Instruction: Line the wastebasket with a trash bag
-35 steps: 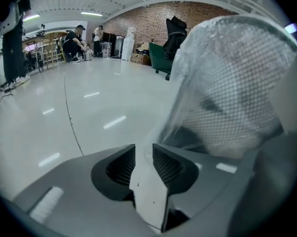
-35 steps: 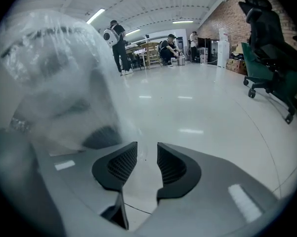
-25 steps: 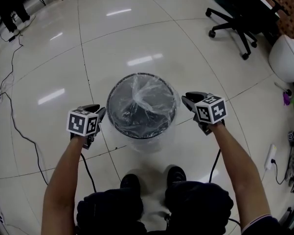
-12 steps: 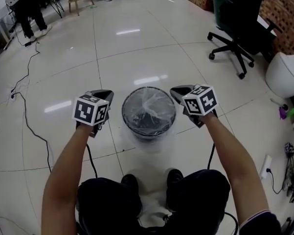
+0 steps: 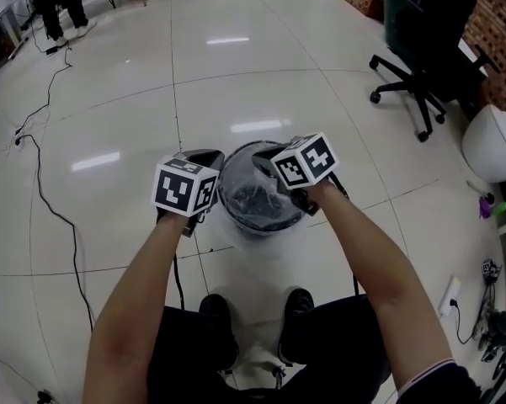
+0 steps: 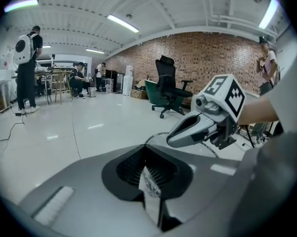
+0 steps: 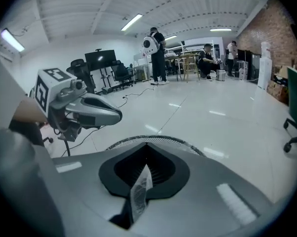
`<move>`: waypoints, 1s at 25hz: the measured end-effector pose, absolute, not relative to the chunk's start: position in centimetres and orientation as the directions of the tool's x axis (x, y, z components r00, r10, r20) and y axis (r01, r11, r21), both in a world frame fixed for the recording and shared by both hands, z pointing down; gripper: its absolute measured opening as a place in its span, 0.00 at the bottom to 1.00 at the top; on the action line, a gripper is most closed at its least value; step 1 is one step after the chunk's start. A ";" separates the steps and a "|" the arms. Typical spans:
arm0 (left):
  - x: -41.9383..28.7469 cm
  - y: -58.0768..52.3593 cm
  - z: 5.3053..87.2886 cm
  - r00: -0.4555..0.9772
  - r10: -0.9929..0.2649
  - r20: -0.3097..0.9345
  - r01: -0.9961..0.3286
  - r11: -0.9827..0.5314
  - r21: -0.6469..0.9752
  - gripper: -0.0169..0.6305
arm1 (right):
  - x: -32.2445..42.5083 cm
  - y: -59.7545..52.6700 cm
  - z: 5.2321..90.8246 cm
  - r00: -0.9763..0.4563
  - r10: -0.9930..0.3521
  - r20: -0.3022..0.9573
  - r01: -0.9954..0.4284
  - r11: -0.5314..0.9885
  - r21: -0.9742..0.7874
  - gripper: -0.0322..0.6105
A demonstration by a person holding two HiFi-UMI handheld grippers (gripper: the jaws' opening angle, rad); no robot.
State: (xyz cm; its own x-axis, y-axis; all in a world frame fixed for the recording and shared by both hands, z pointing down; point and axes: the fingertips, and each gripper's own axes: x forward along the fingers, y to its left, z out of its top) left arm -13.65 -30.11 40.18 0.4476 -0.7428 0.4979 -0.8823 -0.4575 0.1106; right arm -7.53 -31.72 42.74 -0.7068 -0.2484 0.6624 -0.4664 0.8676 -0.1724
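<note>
Both grippers are clamped tight. The left gripper [image 5: 204, 160] and right gripper [image 5: 269, 156] each pinch a thin strip of the one clear trash bag [image 5: 254, 199]. They sit close together, left and right, over the single round wastebasket [image 5: 236, 219]. It stands upright on the floor [image 5: 135, 99], mouth up, just beyond the person's feet, with the bag bunched inside.

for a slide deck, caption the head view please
Left gripper and right gripper, both shut, held above a round wastebasket with a clear trash bag inside.
</note>
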 end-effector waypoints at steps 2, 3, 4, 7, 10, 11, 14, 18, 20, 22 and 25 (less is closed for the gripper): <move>-14.3 -30.3 40.6 0.440 -0.751 0.492 -0.890 -0.438 0.127 0.04 | -8.6 -31.9 43.7 -0.697 -0.228 0.681 -0.476 0.856 -0.201 0.05; -14.5 -30.4 40.8 0.437 -0.755 0.490 -0.893 -0.427 0.138 0.04 | -8.9 -31.9 44.4 -0.683 -0.217 0.697 -0.481 0.852 -0.206 0.05; -14.7 -30.5 41.1 0.432 -0.759 0.488 -0.898 -0.415 0.148 0.04 | -9.1 -31.9 45.2 -0.670 -0.210 0.713 -0.486 0.849 -0.207 0.05; -15.4 -31.5 41.7 0.406 -0.778 0.480 -0.913 -0.371 0.171 0.04 | -9.5 -32.4 47.3 -0.641 -0.200 0.741 -0.512 0.831 -0.218 0.05; -15.7 -32.2 42.1 0.399 -0.786 0.473 -0.917 -0.353 0.187 0.04 | -10.2 -32.7 49.2 -0.627 -0.193 0.755 -0.526 0.819 -0.228 0.05; -15.8 -32.3 42.3 0.400 -0.785 0.473 -0.916 -0.351 0.193 0.04 | -10.5 -32.8 49.8 -0.624 -0.190 0.758 -0.528 0.817 -0.230 0.05; -16.2 -32.5 42.9 0.400 -0.784 0.475 -0.917 -0.337 0.216 0.04 | -11.0 -32.8 51.6 -0.616 -0.186 0.765 -0.538 0.809 -0.236 0.05; -16.1 -32.6 43.6 0.407 -0.771 0.489 -0.913 -0.355 0.200 0.04 | -11.2 -32.7 54.1 -0.598 -0.174 0.782 -0.547 0.802 -0.240 0.05; -16.0 -32.7 43.8 0.416 -0.766 0.490 -0.909 -0.365 0.201 0.04 | -11.2 -32.7 55.0 -0.591 -0.173 0.788 -0.548 0.803 -0.235 0.05; -16.1 -32.8 43.8 0.421 -0.765 0.487 -0.907 -0.367 0.208 0.04 | -11.1 -32.7 55.6 -0.590 -0.171 0.789 -0.546 0.804 -0.234 0.05; -16.4 -32.8 43.8 0.424 -0.769 0.479 -0.906 -0.361 0.223 0.04 | -11.1 -32.7 56.5 -0.590 -0.168 0.790 -0.546 0.804 -0.236 0.05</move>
